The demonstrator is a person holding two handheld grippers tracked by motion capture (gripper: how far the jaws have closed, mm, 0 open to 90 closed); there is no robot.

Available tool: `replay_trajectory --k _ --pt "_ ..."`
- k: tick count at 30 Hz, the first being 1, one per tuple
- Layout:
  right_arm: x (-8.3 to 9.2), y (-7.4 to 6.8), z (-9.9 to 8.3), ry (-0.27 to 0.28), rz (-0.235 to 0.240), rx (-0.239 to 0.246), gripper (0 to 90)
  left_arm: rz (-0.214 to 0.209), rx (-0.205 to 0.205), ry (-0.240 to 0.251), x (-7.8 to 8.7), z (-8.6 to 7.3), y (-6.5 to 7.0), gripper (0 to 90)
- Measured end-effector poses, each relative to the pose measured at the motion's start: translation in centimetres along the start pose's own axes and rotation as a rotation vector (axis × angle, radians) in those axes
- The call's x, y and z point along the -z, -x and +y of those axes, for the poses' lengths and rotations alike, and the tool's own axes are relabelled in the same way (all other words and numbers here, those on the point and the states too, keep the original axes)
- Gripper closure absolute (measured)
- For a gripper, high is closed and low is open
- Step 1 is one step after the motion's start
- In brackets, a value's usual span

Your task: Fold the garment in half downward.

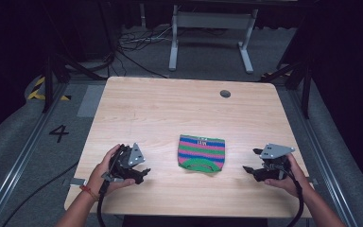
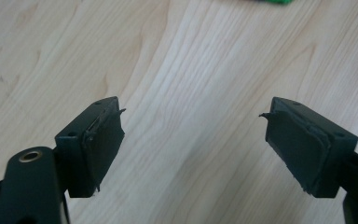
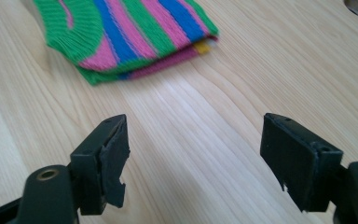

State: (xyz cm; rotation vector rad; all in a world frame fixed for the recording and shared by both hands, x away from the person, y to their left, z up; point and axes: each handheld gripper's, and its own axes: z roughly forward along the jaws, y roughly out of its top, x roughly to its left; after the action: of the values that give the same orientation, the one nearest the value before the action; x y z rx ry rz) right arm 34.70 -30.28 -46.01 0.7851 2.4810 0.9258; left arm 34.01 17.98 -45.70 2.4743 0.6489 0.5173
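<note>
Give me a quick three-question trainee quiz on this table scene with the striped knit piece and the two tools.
1. True or false: the left tool is shut on the striped knit piece.
2. Which tool's own view shows more of the knit piece? A) left B) right
3. Fill in: the knit piece lies on the table ___ the two tools.

Key:
1. False: both the left and the right tool are open, holding nothing.
2. B
3. between

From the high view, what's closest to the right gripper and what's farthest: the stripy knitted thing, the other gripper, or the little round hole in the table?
1. Striped knitted piece, just to its left.
2. Round hole, toward the far edge.
3. Left gripper, across the table beyond the knit.
</note>
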Motion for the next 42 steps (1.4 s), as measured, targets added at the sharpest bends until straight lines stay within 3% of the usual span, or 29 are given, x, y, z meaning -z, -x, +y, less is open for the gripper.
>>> replay_trajectory --k 10,15,17,21,24,25,29,32,42 --pt "1.9 2.1 -4.4 -0.016 -0.065 -0.100 24.8 0.011 0.098 0.027 1.4 -4.1 -1.2 18.8" --pt "2.6 2.8 -6.5 -0.031 -0.092 -0.149 24.6 0.026 0.147 -0.001 1.6 -6.0 -1.6 18.5" --pt "2.9 3.1 -7.4 -0.033 -0.108 -0.172 24.5 0.018 0.195 0.011 1.6 -6.8 -1.7 17.7" --pt "3.7 3.6 -9.4 -0.020 -0.115 -0.247 23.6 0.000 0.224 0.000 1.7 -8.0 -1.5 17.7" --pt "4.1 3.9 -10.6 -0.003 -0.118 -0.291 22.9 -0.042 0.271 0.018 1.9 -8.9 -1.4 17.4" --pt "4.1 4.0 -10.9 0.001 -0.125 -0.310 22.5 -0.042 0.271 0.018 1.9 -8.9 -1.4 17.0" --pt "4.1 4.1 -11.8 0.022 -0.111 -0.343 17.3 -0.044 0.347 0.082 2.1 -10.5 -1.2 15.2" --pt "4.3 4.3 -12.1 0.025 -0.119 -0.362 18.2 -0.036 0.357 0.082 2.1 -10.5 -1.1 15.0" --pt "4.3 4.3 -12.1 0.019 -0.121 -0.364 16.7 -0.021 0.357 0.072 2.0 -10.4 -1.1 13.2"
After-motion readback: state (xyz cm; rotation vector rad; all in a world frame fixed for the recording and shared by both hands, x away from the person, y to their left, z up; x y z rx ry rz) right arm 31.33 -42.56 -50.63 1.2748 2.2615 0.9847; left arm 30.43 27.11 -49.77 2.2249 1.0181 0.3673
